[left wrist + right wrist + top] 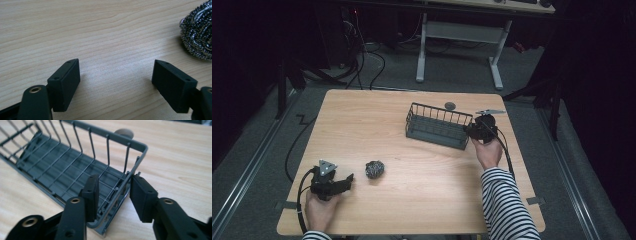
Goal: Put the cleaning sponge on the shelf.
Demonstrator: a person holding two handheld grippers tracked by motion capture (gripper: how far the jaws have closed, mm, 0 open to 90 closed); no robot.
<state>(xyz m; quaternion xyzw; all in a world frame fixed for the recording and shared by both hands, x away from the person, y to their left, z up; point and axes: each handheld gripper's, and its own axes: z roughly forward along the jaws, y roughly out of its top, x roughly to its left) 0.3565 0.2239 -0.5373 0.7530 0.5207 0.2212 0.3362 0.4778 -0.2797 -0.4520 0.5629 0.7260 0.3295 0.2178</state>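
The wire basket point(438, 125) sits right of centre in the high view, on the desk point(377, 125), its long side running slightly down toward the right. My right tool point(113, 192) straddles the basket's short end wall: in the right gripper view one jaw stands inside the rack and the other outside, a gap showing on each side of the rim, so I read it as spread, not yet pinching. To do this well I would centre the end wall between the jaws, squeeze on the solid rim rather than a thin wire, and keep the tool level so the basket does not tip when it takes the load.

The steel scourer point(374, 169) lies at lower centre of the high view, well apart from the basket. My left tool point(116, 82) rests near it at lower left, jaws wide and empty over bare wood, the scourer at the upper right edge of the left gripper view. A small grey disc point(450, 105) lies just beyond the basket.
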